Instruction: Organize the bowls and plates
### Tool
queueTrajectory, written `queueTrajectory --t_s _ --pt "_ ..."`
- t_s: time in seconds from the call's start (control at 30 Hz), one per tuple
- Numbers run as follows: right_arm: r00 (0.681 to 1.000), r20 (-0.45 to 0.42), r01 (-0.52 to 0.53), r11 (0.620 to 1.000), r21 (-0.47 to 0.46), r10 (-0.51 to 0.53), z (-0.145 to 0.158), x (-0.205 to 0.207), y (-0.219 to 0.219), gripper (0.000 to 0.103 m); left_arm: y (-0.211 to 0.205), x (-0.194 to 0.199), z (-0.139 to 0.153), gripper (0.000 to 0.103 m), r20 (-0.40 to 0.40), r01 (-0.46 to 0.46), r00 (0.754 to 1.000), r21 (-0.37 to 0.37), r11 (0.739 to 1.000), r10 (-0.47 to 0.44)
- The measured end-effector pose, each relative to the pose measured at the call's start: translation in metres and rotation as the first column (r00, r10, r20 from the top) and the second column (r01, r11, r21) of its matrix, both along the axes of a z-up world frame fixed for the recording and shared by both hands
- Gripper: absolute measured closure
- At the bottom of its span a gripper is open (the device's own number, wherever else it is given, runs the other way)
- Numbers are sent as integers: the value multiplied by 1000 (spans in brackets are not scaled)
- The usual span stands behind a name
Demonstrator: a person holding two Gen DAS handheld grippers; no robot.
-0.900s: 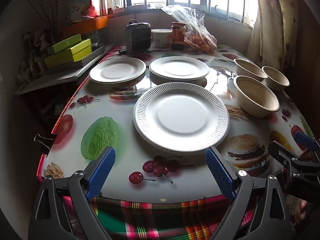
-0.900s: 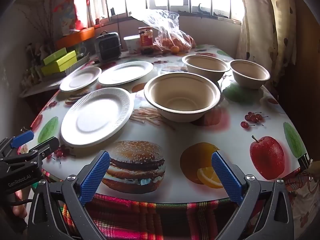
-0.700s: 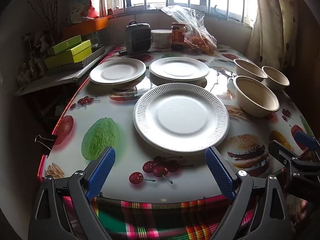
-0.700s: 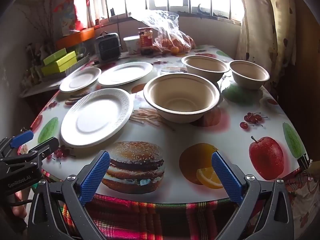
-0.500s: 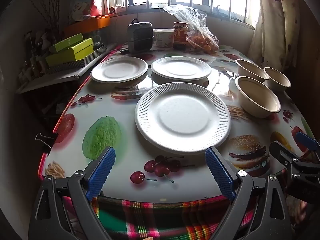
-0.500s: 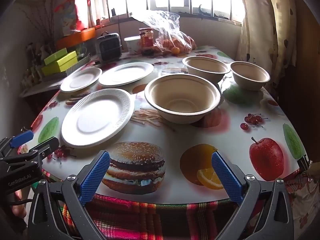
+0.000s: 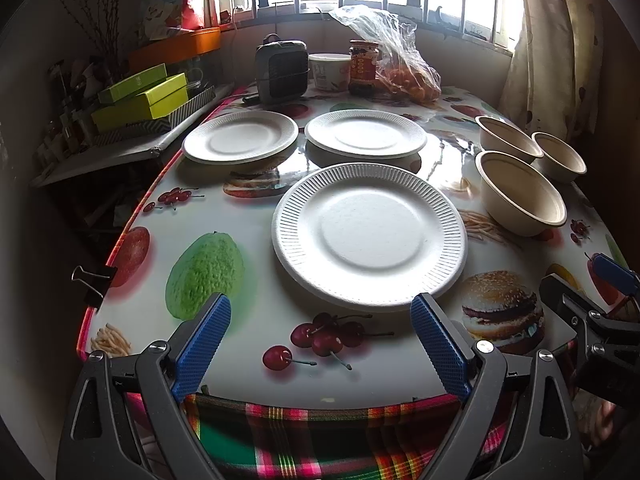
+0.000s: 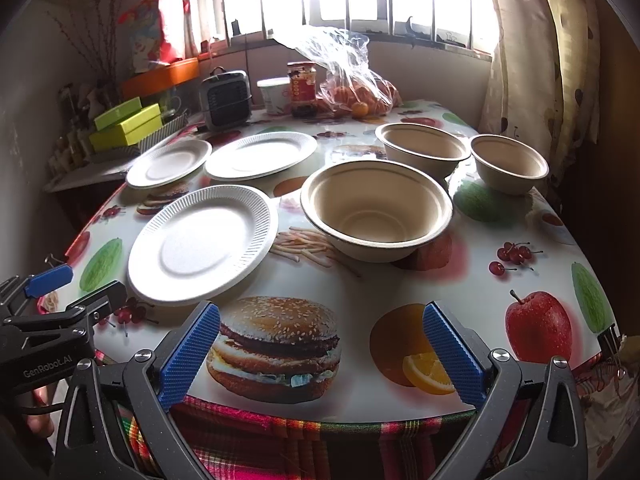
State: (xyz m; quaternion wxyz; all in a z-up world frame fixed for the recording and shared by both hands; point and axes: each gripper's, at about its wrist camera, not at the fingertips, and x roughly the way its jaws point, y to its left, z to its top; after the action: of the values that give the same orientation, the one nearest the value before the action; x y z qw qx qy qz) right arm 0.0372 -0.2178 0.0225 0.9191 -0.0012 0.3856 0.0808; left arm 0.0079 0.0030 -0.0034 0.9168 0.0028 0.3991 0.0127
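Observation:
Three white paper plates lie on the fruit-print table: a large near plate, a far left plate and a far middle plate. Three beige bowls stand to the right: a big near bowl, a middle bowl and a small far-right bowl. My left gripper hovers open at the table's near edge, just short of the large plate. At the same edge my right gripper is open over the burger print, holding nothing.
At the table's far end stand a small dark heater, a white tub, a red-labelled jar and a plastic bag of oranges. Green boxes sit on a side shelf at left. A curtain hangs at right.
Both views have shifted only slightly; the plates and bowls stay where they were and both grippers remain open.

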Motion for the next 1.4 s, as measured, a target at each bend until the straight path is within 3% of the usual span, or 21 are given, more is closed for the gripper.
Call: queueTrajectory --t_s 0.7,1.4 --pt "1000 -2 3 1000 3 -3 -1 1 1 0 7 0 -2 11 -16 -11 1000 -51 999 11" --pt "1000 -1 2 1000 2 -2 -1 1 1 0 4 0 2 11 -6 -13 1000 -35 999 13"
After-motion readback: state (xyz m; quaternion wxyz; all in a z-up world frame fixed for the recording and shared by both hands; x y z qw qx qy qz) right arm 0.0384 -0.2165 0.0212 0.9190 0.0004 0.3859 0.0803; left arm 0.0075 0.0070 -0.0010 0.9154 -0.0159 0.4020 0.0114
